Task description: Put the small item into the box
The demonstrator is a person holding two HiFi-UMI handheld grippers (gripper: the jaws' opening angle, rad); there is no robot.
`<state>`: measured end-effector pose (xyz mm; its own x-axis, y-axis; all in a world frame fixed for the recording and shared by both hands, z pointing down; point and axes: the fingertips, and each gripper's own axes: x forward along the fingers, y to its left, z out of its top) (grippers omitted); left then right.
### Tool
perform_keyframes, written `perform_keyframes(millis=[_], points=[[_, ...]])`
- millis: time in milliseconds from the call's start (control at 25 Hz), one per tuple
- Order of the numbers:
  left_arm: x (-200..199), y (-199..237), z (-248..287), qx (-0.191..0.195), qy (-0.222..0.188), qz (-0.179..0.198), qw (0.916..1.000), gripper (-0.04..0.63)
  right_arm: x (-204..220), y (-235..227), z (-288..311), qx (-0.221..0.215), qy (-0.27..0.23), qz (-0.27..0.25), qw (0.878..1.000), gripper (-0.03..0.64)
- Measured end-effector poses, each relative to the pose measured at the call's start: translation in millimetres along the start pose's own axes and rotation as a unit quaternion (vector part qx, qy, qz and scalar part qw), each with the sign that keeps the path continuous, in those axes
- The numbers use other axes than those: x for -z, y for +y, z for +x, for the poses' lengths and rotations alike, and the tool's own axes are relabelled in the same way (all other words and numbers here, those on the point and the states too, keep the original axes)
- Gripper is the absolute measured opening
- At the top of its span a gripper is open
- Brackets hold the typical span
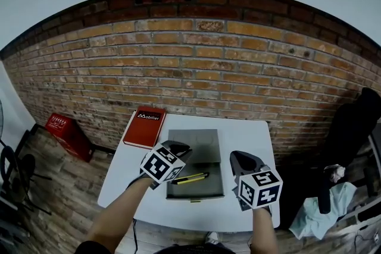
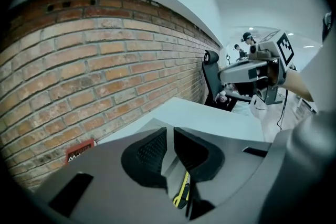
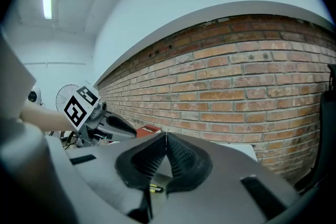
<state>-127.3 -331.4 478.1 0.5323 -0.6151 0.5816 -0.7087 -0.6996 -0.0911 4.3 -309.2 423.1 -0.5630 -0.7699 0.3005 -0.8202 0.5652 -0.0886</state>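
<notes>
Yellow-black small item (image 1: 190, 178), in grey box (image 1: 205, 146) — between left tongs (image 1: 180, 147), right tongs (image 1: 239, 157)

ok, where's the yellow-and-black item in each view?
Head view: the yellow-and-black item lies in the grey box, lower centre.
Left gripper view: bottom centre, seen below the jaws.
Right gripper view: a sliver at bottom centre, below the jaws.
Shared landmark: the red book.

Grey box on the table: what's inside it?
A slim yellow-and-black item lies on the floor of the grey box. The left gripper hangs over the box's left side, so whatever lies beneath it cannot be seen.
</notes>
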Motion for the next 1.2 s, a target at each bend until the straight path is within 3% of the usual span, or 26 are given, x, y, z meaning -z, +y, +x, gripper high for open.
perform_keyframes(millis=[520, 840, 1200], points=[[-36.4, 22.6, -54.3, -0.075, -0.104, -0.053, 0.9903, 0.049, -15.8, 7.1, -0.9, -0.007, -0.011, -0.010, 1.000, 0.020], [-30.9, 35.9, -85.4, -0.128, -0.134, -0.082, 0.9793, 0.041, -27.7, 13.5, -5.0, -0.015, -0.023, -0.018, 0.999, 0.020], [-22.5, 49.7, -122.8, -0.175, -0.178, -0.145, 0.9575, 0.035, -38.5, 15.0, -7.6, -0.015, -0.037, -0.021, 0.999, 0.020]])
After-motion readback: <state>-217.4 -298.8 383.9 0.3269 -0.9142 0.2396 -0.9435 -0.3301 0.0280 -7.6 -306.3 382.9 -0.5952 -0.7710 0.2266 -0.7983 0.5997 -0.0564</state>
